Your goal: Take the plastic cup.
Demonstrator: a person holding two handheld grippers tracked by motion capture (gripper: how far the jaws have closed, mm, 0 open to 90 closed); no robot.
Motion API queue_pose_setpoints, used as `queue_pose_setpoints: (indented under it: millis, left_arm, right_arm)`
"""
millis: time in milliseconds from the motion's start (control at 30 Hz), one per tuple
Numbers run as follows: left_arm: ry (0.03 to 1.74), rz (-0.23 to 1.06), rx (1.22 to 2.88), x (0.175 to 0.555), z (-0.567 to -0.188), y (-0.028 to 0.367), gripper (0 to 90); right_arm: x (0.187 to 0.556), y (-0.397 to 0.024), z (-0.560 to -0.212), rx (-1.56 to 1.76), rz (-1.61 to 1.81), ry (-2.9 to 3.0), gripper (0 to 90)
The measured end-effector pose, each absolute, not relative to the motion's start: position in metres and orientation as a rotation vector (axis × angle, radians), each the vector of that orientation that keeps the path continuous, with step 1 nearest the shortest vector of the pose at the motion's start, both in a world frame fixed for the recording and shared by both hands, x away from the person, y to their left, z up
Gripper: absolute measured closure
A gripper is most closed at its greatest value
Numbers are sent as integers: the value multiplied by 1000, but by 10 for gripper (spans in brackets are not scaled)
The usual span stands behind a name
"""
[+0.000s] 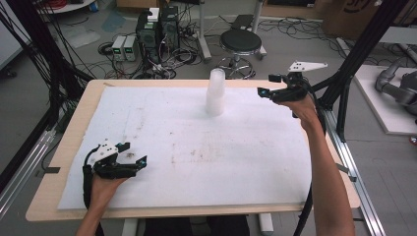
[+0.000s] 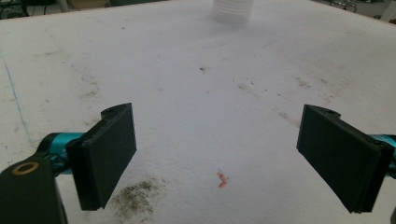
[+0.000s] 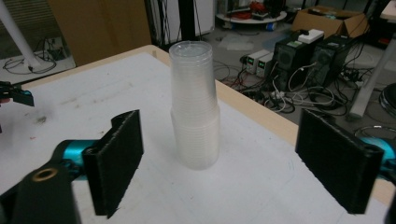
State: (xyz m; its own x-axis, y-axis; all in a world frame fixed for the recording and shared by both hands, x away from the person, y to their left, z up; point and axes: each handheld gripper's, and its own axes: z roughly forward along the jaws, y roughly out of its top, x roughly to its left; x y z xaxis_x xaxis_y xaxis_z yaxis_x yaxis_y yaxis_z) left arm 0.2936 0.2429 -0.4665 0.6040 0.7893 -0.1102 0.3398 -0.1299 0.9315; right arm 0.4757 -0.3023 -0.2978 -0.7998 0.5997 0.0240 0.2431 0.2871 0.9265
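Looking down from the high view, I'm seeing the stack of clear plastic cups [image 1: 215, 93] standing upright near the far edge of the white foam mat [image 1: 162, 123], a bit right of the middle. It's sitting upside down, wide rims on the mat, and the stack is bulging partway up where the cups are nesting unevenly.

My right gripper [image 1: 269, 87] is hovering off the mat at the far right, pointing toward the stack but sitting well apart from it. In the right gripper view the cups [image 3: 194, 105] are lining up between the 2 black pads [image 3: 116, 158], farther out, with nothing touching them, so those jaws are standing wide open and empty.

My left gripper [image 1: 134, 155] is resting low at the near left corner of the mat. Its pads [image 2: 109, 151] are also spread wide with only bare, smudged foam between them, and the stack is showing blurry way off at the top of that view.
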Motion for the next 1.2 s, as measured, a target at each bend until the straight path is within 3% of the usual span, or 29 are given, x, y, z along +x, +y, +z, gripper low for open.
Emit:
queue_pose_setpoints:
  millis: [633, 1200]
  left_arm:
    - [938, 494, 1726, 294, -466, 243, 118]
    - [936, 482, 1723, 295, -467, 244, 118]
  right_arm:
    - [519, -276, -293, 709, 1542, 2283, 137]
    - [550, -229, -303, 653, 1567, 2329, 137]
